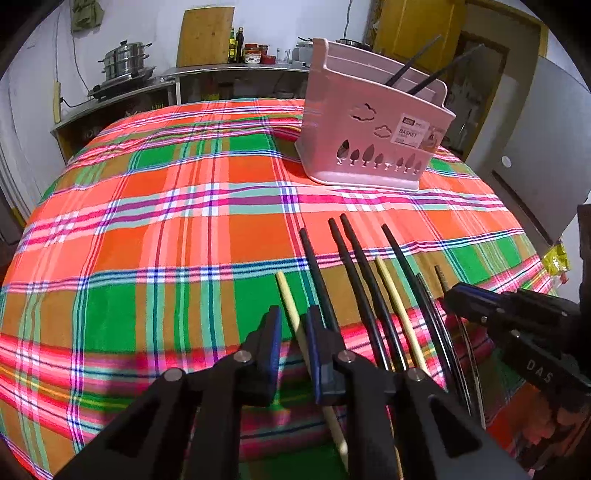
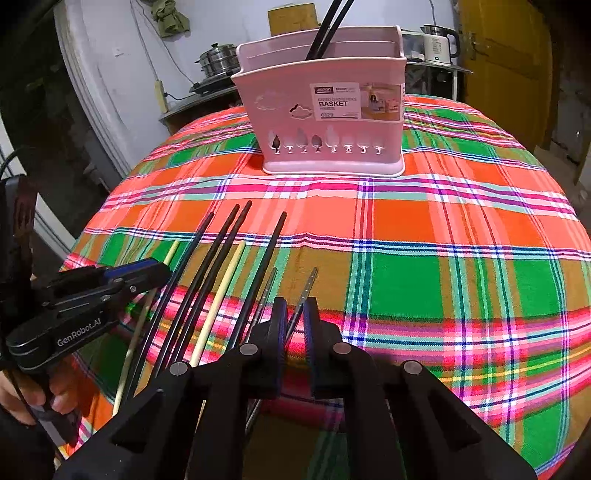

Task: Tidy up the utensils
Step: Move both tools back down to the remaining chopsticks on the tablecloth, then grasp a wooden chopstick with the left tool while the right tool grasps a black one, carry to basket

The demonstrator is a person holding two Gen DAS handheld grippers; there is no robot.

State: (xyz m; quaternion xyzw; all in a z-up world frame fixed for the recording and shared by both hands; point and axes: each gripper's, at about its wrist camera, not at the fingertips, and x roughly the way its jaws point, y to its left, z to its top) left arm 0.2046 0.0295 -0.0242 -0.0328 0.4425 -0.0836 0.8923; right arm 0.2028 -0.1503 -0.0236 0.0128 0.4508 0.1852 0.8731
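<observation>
Before the pink basket [image 2: 325,110], two black chopsticks [image 2: 325,33] stowed; eight remain. Left tool [image 1: 291,354] straddles a bamboo chopstick [image 1: 291,314]; right tool [image 2: 294,332] clamps a metal chopstick [image 2: 304,295].

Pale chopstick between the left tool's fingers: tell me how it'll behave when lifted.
The pale chopstick looks like thin wood or bamboo, so probably light and stiff. Held toward one end, its long free length may pivot or droop. It looks rounded, so it could roll on the cloth if released.
</observation>
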